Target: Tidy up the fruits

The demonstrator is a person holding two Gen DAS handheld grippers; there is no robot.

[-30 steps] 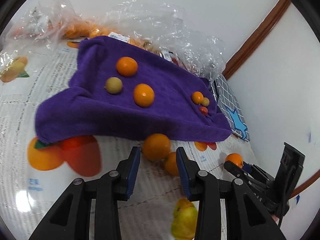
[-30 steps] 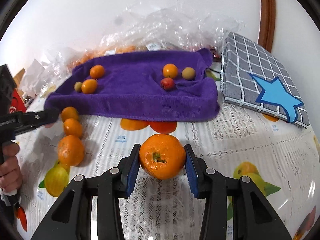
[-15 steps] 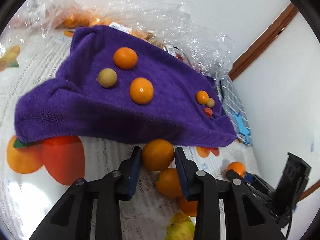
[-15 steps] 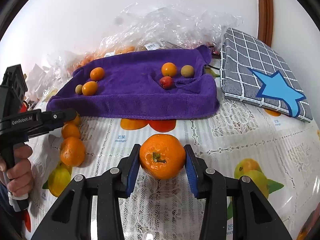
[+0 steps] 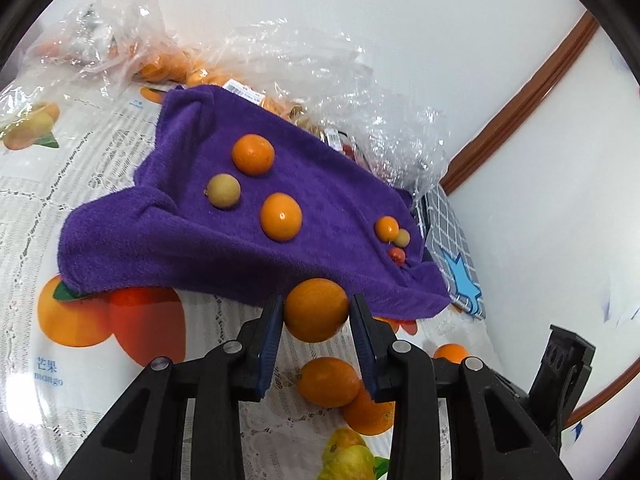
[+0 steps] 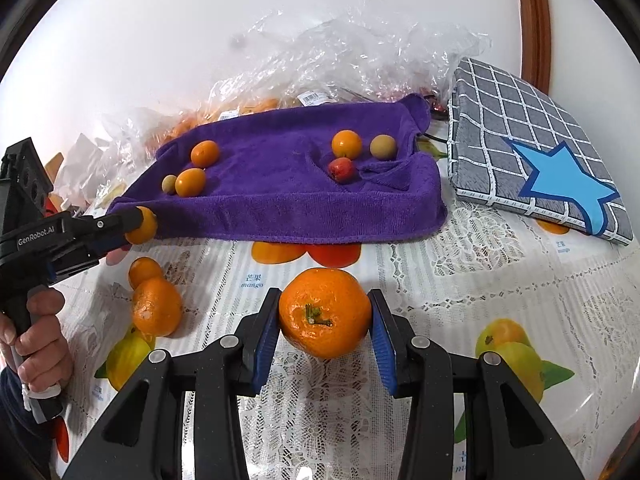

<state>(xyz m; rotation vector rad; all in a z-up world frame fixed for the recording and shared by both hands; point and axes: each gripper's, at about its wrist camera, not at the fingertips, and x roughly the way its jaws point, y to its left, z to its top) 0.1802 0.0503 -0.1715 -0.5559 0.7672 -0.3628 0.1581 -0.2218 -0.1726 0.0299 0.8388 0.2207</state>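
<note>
Near the purple terry towel (image 6: pixel 280 184), both tongs grip fruit.
Left tongs (image 5: pixel 316 320) clamp a small smooth orange (image 5: pixel 316 310); right tongs (image 6: pixel 325 322) clamp a stemmed mandarin (image 6: pixel 325 316) — round, soft-skinned, best pinched across the middle.

Fruits on and beside a purple terry towel

A purple terry towel (image 6: pixel 280 200) lay far on the table, carrying two orange kumquats (image 6: pixel 205 153) and a tan longan at left, an orange, tan and red trio (image 6: pixel 346 144) at right. Near it, a stemmed mandarin (image 6: pixel 325 317) and smooth round orange (image 5: pixel 316 309) sat between blue pads.
</note>
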